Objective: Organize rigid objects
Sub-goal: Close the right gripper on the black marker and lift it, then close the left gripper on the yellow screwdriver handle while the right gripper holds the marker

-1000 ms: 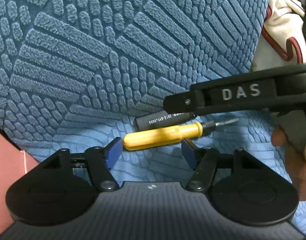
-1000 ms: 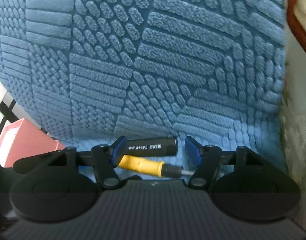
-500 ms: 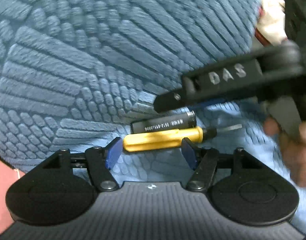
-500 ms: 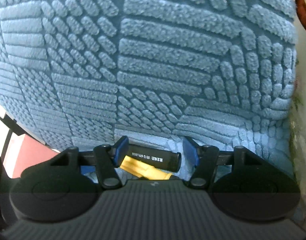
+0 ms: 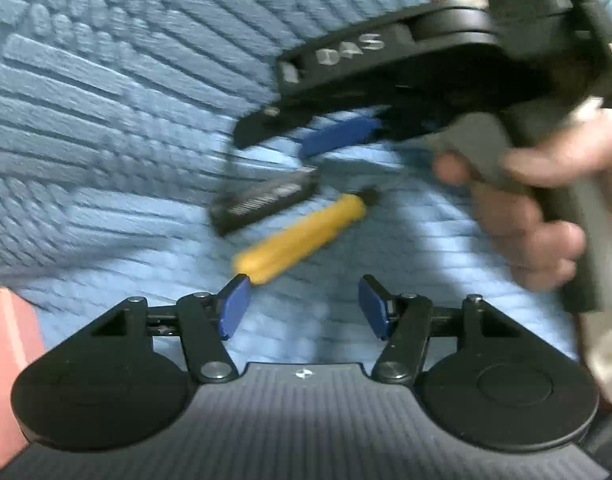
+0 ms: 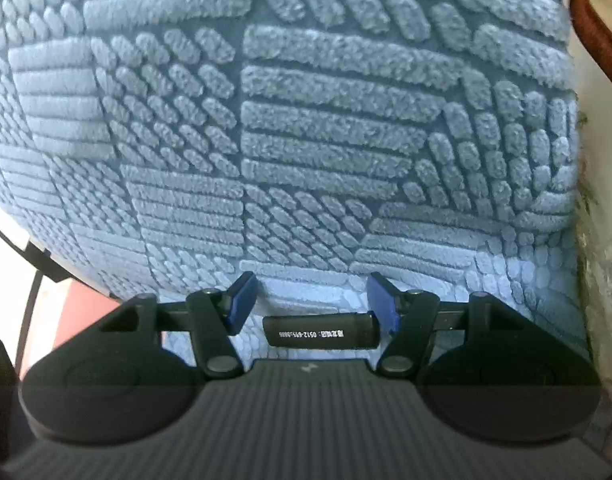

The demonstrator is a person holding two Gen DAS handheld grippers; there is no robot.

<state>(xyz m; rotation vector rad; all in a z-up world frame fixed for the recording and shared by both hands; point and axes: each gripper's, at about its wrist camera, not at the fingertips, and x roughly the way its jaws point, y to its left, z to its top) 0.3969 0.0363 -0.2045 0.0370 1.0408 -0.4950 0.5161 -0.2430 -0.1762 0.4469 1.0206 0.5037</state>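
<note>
Screwdriver [image 5: 302, 236] and black cylinder [image 6: 322, 332] lie loose on blue cushion [image 6: 326, 128]; left gripper [image 5: 304, 306], just narrowed, and right gripper [image 6: 314, 304] hold nothing; sorting remains.

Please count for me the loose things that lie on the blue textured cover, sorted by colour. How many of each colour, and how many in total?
Yellow: 1, the screwdriver with the yellow handle.
Black: 1, the cylinder with white print.
Total: 2.

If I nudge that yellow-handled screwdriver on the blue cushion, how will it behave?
The yellow-handled screwdriver looks rigid, so it should not bend. Its rounded handle may roll, though the ribbed blue cushion probably checks that. It looks light.
</note>
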